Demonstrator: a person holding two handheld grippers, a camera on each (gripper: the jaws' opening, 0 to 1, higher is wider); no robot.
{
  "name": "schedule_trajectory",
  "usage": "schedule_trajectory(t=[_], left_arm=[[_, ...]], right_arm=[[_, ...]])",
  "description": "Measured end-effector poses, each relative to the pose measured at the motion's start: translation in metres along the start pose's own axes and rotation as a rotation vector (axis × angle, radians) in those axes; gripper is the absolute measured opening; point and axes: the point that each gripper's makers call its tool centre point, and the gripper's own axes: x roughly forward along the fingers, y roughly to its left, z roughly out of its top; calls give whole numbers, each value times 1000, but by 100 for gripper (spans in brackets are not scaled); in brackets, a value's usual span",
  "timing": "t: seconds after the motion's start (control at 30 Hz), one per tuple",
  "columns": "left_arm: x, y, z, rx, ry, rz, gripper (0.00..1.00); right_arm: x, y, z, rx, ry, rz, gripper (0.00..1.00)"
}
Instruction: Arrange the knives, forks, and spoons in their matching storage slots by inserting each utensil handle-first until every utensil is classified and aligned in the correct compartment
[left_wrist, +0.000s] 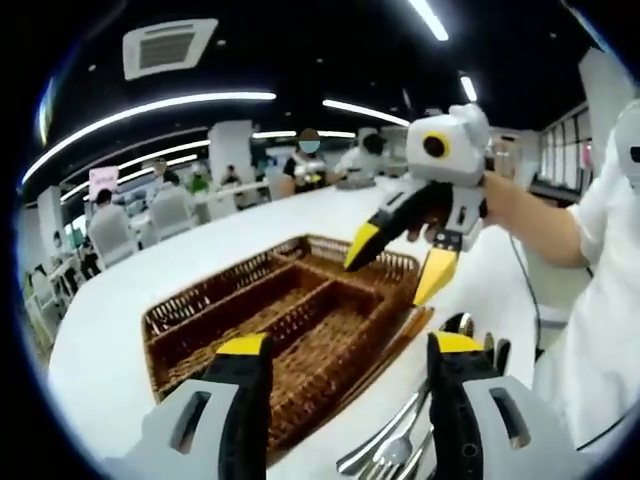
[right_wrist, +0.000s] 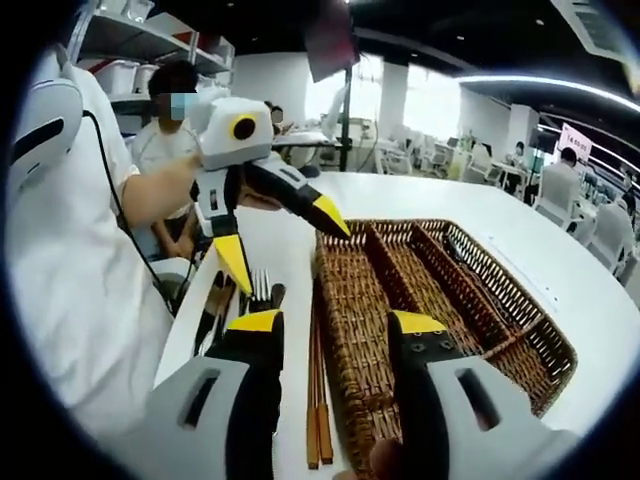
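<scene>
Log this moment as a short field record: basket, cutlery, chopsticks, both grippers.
basket: brown woven wicker tray with long divided compartments, on the white table
cutlery: metal forks and spoons lying on the table beside the basket, not yet slotted
chopsticks: brown wooden pair lying along the basket's outer wall
left gripper: open, holding nothing
right gripper: open, holding nothing
</scene>
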Motion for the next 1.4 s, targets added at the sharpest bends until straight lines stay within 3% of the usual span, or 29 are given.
schedule_trajectory(t=[0.73, 1.4], left_arm=[[6, -21, -19, 88, 97, -116, 38], [10, -34, -41, 180, 212, -206, 28]], right_arm=[[-2, 10, -13, 44, -20, -8, 44], [-5, 16, -19, 67, -38, -17, 44]])
